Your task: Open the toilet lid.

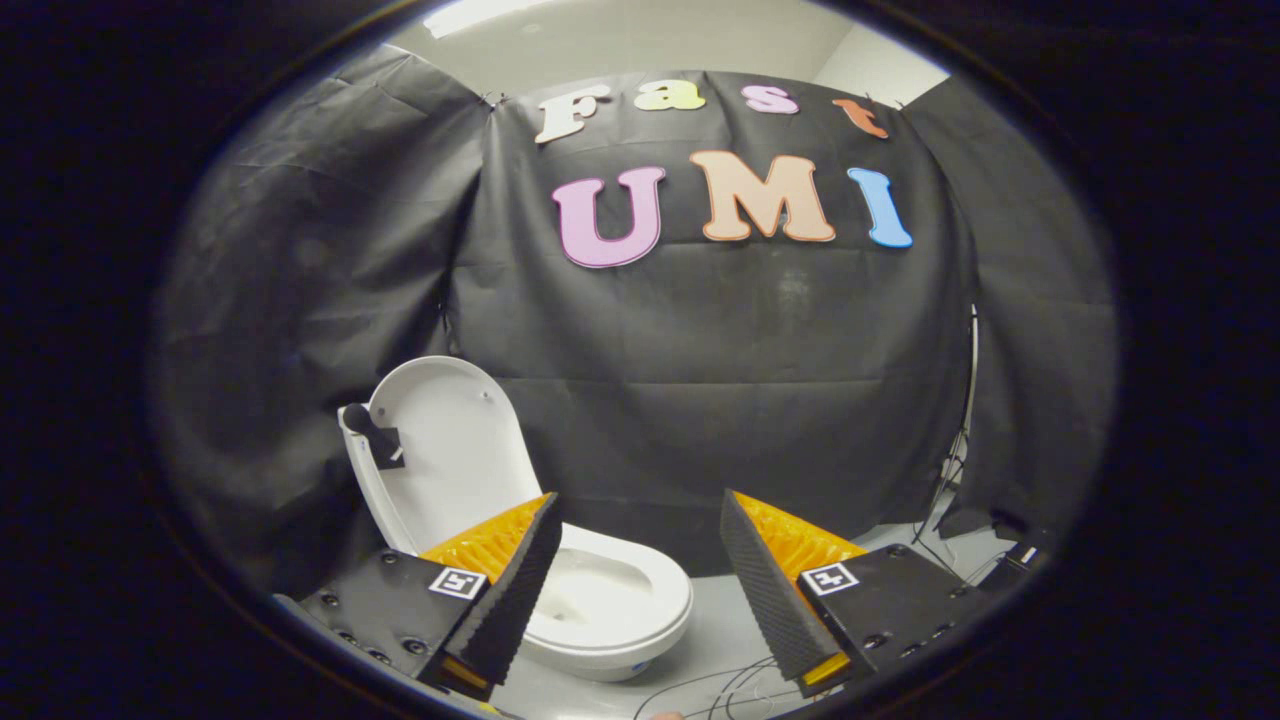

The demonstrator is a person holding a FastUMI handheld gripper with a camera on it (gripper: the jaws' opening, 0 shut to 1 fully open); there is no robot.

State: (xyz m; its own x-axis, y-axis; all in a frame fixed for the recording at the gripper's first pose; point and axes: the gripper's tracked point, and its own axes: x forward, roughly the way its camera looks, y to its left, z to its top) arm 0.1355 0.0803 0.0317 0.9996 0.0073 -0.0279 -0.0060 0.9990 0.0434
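A white toilet (610, 600) stands on the pale floor ahead of my left finger, partly hidden by it. Its lid (450, 450) stands raised, nearly upright, leaning back toward the black cloth wall, and the bowl's inside is exposed. A small black knob on a bracket (368, 430) is fixed to the lid's left edge. My gripper (640, 505) is open, with a wide gap and nothing between its fingers. The left finger (515, 590) overlaps the bowl's left side; the right finger (765, 590) is to the right of the toilet.
Black cloth walls close in behind and on both sides of the toilet. Thin cables (720, 690) lie on the grey floor just ahead of the fingers. A stand pole and more cables (960, 440) are at the right wall, with a small dark device (1020, 555) on the floor.
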